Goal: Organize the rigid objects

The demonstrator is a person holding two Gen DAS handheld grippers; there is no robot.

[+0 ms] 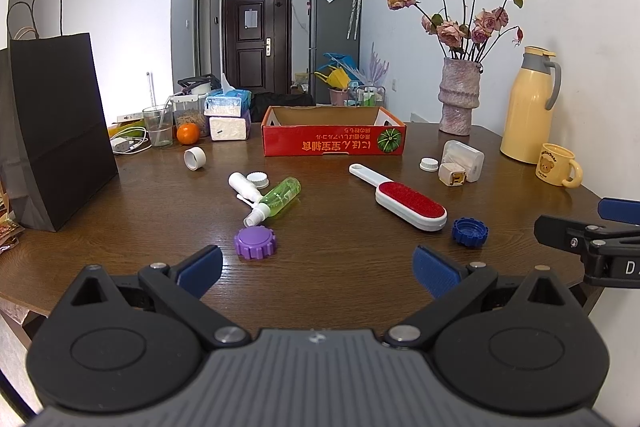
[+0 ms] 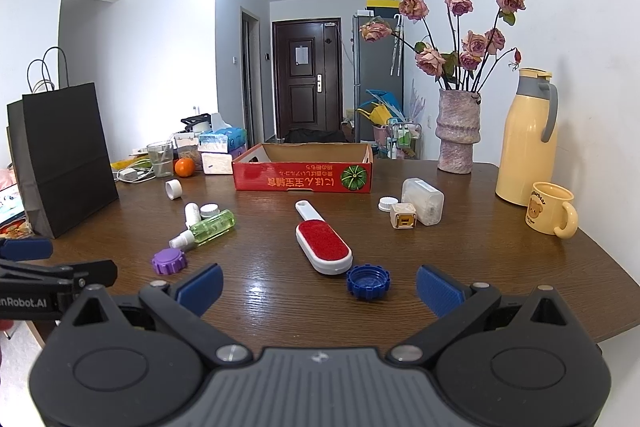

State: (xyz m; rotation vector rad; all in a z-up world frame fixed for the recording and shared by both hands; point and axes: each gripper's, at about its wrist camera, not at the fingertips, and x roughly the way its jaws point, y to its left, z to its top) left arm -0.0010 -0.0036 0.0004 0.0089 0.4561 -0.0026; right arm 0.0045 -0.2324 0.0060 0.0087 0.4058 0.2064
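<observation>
A red cardboard box (image 1: pixel 334 143) (image 2: pixel 303 177) stands open at the back of the wooden table. In front of it lie a red-and-white lint brush (image 1: pixel 404 201) (image 2: pixel 323 239), a green spray bottle (image 1: pixel 276 198) (image 2: pixel 208 228), a small white bottle (image 1: pixel 244 185), a purple cap (image 1: pixel 256 242) (image 2: pixel 169 261) and a blue cap (image 1: pixel 471 231) (image 2: pixel 368 281). My left gripper (image 1: pixel 318 273) hovers open above the near table edge, behind the purple cap. Over the blue cap, my right gripper (image 2: pixel 318 287) is open and holds nothing.
A black paper bag (image 1: pixel 56 131) stands left. A flower vase (image 1: pixel 459 95), yellow thermos (image 1: pixel 530 107) and bear mug (image 1: pixel 558 165) line the right side. A white container (image 1: pixel 466 155), small cube (image 1: pixel 452 174), white lids, tape roll (image 1: pixel 195 158), orange and tissue packs sit around.
</observation>
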